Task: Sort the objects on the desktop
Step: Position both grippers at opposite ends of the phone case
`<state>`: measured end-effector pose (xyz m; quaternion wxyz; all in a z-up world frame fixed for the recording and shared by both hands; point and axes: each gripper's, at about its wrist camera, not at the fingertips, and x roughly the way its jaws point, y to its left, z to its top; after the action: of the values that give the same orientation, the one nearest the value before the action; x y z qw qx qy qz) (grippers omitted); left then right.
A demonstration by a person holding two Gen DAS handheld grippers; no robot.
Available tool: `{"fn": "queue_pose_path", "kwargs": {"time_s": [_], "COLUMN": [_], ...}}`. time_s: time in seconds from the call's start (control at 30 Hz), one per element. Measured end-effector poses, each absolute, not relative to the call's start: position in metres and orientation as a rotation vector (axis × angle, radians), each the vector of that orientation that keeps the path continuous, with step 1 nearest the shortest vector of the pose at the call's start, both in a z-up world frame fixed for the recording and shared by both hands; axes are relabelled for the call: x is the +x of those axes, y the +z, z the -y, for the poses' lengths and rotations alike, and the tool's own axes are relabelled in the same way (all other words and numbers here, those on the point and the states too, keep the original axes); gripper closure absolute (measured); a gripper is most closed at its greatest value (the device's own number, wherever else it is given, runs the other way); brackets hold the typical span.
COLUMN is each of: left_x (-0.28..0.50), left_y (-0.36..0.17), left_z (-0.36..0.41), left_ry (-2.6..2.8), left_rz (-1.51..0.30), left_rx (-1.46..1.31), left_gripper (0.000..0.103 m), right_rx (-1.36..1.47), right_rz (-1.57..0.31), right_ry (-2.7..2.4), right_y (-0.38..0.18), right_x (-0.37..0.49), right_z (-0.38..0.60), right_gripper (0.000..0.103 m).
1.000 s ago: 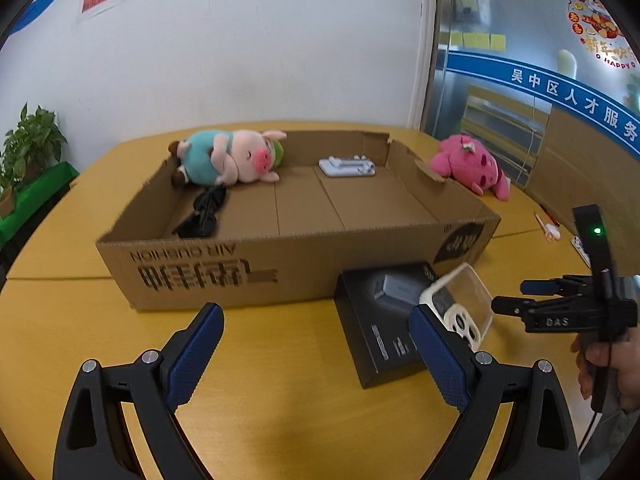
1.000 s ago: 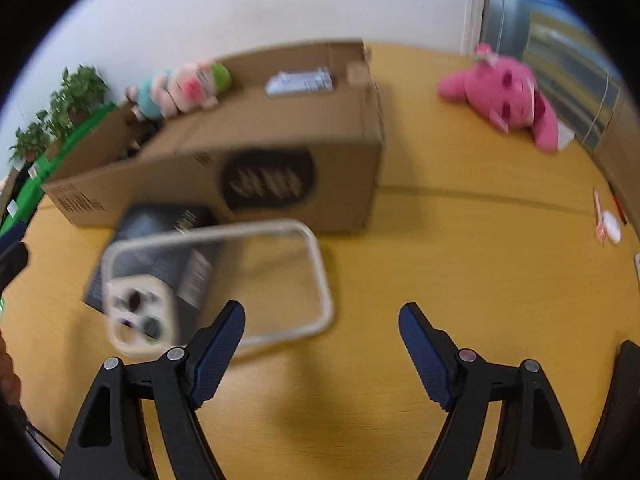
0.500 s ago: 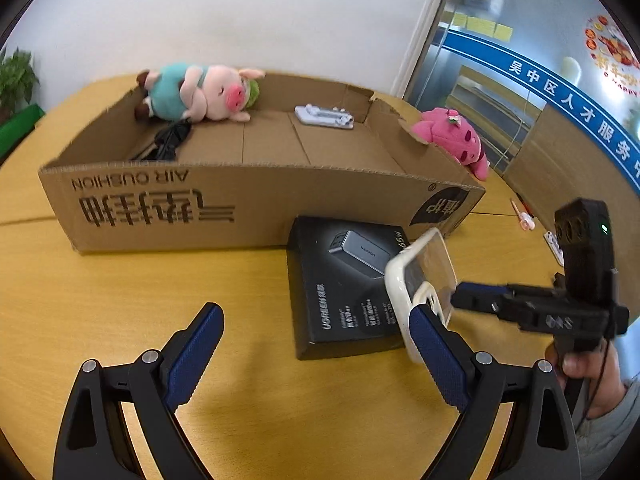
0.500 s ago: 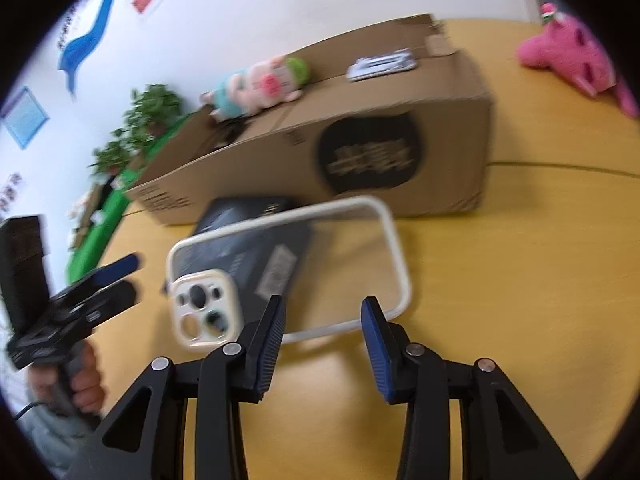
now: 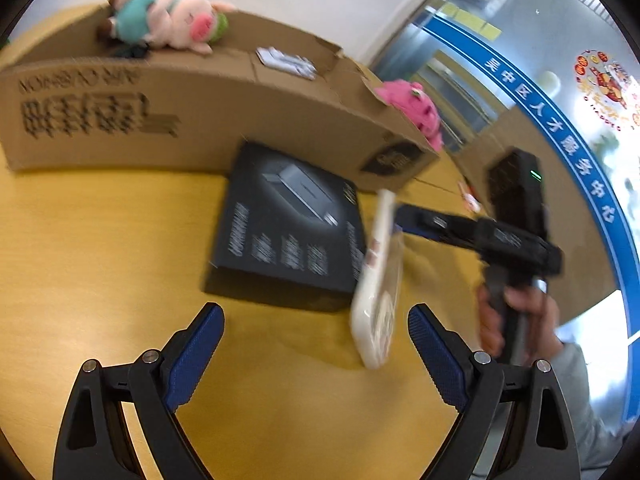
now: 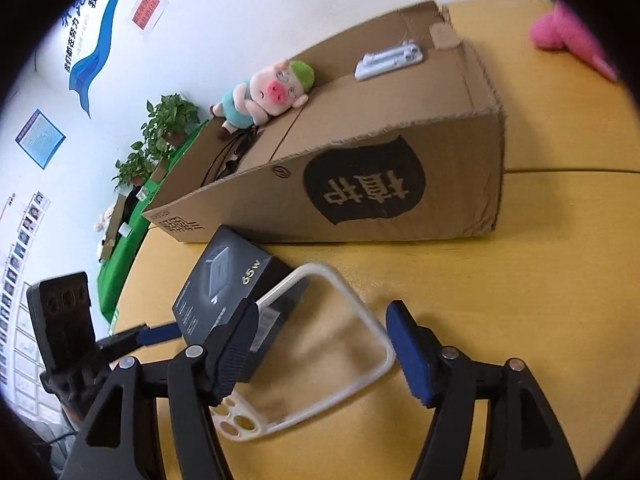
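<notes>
Right now the right gripper [image 6: 320, 344] straddles the clear phone case [image 6: 320, 360], its jaws having just been opening; the left pad seems to touch the case's rim while the right pad stands clear, so the case looks released rather than clamped. It lies tilted, one long edge propped on the black charger box [image 6: 224, 296], which sits on the yellow table [image 6: 520, 280] just in front of the cardboard box [image 6: 400, 184]. The left gripper [image 5: 316, 360] hovers near, jaws spread and empty.

To do this step well, I'd re-centre the right jaws across the case's narrow width, close on both long rims (the thin plastic will flex and slip if pinched off-centre), then lift it clear of the charger box before carrying it over the carton wall, where the pig plush [image 6: 264, 96] already lies.
</notes>
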<state>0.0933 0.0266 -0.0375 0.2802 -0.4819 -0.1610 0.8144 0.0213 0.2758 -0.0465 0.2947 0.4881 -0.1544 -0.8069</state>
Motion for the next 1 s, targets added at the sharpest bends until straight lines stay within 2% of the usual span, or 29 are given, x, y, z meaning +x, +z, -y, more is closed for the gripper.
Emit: {"fn": "queue_pose_path", "kwargs": {"time_s": [0.07,0.13,0.2,0.23,0.27,0.3,0.5,0.67,0.73,0.8,0.83,0.87,1.0], "left_x": [0.097,0.101,0.101,0.102,0.101,0.100,0.106,0.113,0.117,0.127,0.135,0.141,0.167], "left_y": [-0.041,-0.047,-0.053,-0.055,-0.059,-0.062,-0.057,-0.046,-0.042,-0.039,-0.039,-0.041,-0.049], "left_z": [-0.032,-0.038,-0.041,-0.043,-0.045,-0.048,-0.047,-0.029,-0.020,-0.013,-0.012,-0.012,-0.019], "left_ry": [2.155,2.126,2.101,2.090,2.059,2.033,2.016,2.032,2.035,2.018,1.992,1.960,1.841], "left_rz": [0.422,0.413,0.417,0.422,0.424,0.419,0.334,0.274,0.234,0.167,0.131,0.110,0.056], "left_rx": [-1.305,-1.329,-1.356,-1.366,-1.393,-1.418,-1.415,-1.419,-1.429,-1.440,-1.441,-1.441,-1.432], "left_gripper": [0.008,0.013,0.043,0.051,0.074,0.085,0.101,0.099,0.087,0.049,0.042,0.039,0.038], "right_rx": [1.329,1.318,1.306,1.307,1.304,1.305,1.342,1.339,1.336,1.361,1.381,1.399,1.398], "right_rz": [0.412,0.414,0.434,0.445,0.454,0.463,0.379,0.263,0.189,0.083,0.029,-0.020,-0.103], "right_ry": [-2.119,-2.055,-1.976,-1.941,-1.918,-1.899,-1.839,-1.809,-1.818,-1.827,-1.819,-1.798,-1.692], "right_y": [-0.054,-0.058,-0.061,-0.063,-0.065,-0.066,-0.064,-0.055,-0.049,-0.049,-0.051,-0.053,-0.052], "right_x": [0.022,0.030,0.041,0.048,0.055,0.063,0.095,0.110,0.116,0.124,0.130,0.135,0.153], "right_z": [-0.274,-0.267,-0.259,-0.256,-0.253,-0.251,-0.237,-0.225,-0.224,-0.225,-0.225,-0.224,-0.213], "right_gripper": [0.035,0.035,0.035,0.035,0.035,0.035,0.034,0.034,0.033,0.031,0.030,0.030,0.027]}}
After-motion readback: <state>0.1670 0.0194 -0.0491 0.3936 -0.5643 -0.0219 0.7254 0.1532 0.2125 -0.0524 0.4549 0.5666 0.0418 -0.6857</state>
